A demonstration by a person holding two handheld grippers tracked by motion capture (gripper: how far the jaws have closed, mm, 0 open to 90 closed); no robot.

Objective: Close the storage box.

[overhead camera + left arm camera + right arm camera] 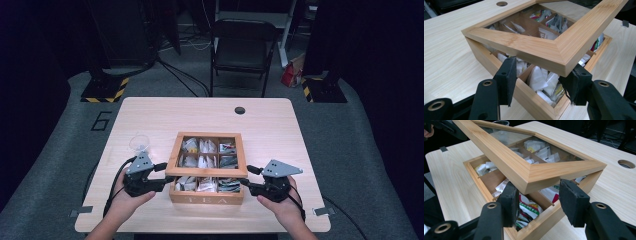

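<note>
The tea box (206, 195) sits near the table's (280, 125) front edge, its stiff glass-paned lid (536, 48) half raised, a front corner between each gripper's (541, 83) (539, 203) spread jaws; looks light but breakable, so grab the wooden frame.

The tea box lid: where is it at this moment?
In the high view the glass-paned lid is raised at its front over the tea box, at the table's near middle, between the left gripper and right gripper.
</note>
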